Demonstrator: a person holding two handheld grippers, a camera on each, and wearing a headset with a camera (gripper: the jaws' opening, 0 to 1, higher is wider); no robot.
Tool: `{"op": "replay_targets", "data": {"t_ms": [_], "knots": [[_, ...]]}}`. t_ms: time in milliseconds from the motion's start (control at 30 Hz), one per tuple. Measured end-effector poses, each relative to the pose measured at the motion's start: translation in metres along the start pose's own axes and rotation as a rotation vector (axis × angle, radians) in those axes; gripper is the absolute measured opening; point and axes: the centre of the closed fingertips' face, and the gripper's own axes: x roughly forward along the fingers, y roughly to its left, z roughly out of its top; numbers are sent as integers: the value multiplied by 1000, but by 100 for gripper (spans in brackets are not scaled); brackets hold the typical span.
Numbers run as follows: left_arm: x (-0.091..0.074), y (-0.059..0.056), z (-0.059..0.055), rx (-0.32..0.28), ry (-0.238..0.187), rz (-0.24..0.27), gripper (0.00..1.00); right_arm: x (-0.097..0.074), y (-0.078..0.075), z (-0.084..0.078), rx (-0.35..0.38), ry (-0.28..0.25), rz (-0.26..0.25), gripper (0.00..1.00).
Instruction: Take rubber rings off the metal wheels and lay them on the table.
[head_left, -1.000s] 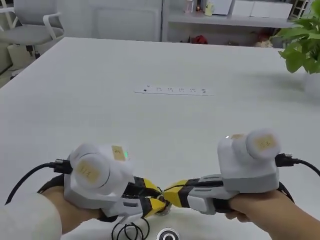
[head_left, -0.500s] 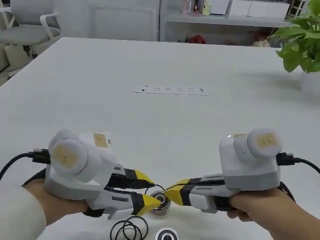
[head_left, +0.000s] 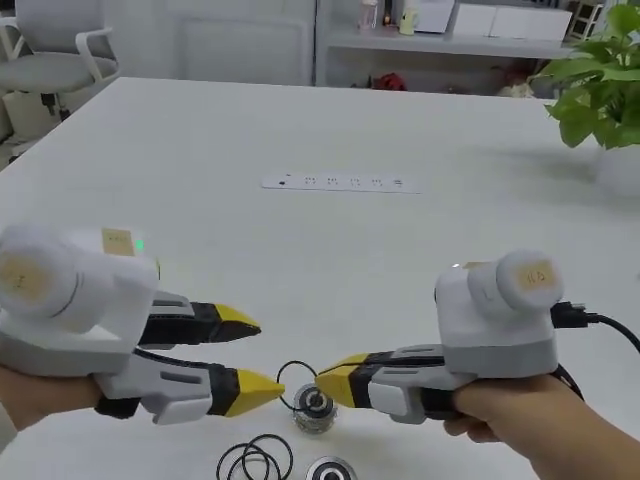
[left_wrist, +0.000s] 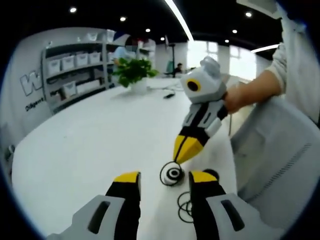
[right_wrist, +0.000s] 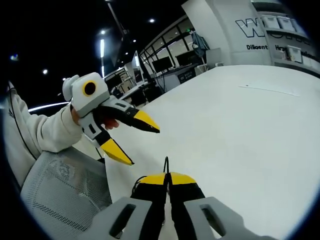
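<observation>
rubber ring (head_left: 289, 372) now stands up in a loop off the metal wheel (head_left: 313, 406), pinched, it seems, in the closed jaws of the right gripper (head_left: 326, 385). the left gripper (head_left: 266, 354) has drawn back leftward from the wheel, jaws wide apart and empty. the ring looks half peeled; loose rings (head_left: 256, 460) lie just beside the wheel on the table (head_left: 330, 250).

White table (head_left: 300, 130): power strip (head_left: 338, 183) at 12 o'clock, loose rubber rings (head_left: 256, 460) at 7, metal wheel (head_left: 314, 408) at 6, second wheel (head_left: 330, 470) right under it.
</observation>
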Motion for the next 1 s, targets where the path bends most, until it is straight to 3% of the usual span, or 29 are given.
{"op": "replay_targets", "data": {"t_ms": [133, 400, 633, 700, 800, 1000], "knots": [[-8, -1, -2, -3, 2, 14, 41, 1, 7, 1, 13, -1, 27, 0], [-24, 3, -12, -31, 5, 50, 44, 10, 28, -14, -11, 68, 103, 0], [-37, 8, -13, -67, -24, 92, 47, 14, 41, -24, -9, 117, 157, 0], [-38, 8, -16, -73, -21, 98, 47, 15, 46, -33, 15, 156, 183, 0], [-39, 8, -17, -78, -18, 102, 47, 17, 42, -42, 11, 195, 160, 0], [-36, 5, -21, -76, -3, 89, 47, 17, 31, -45, 44, 204, 113, 0]]}}
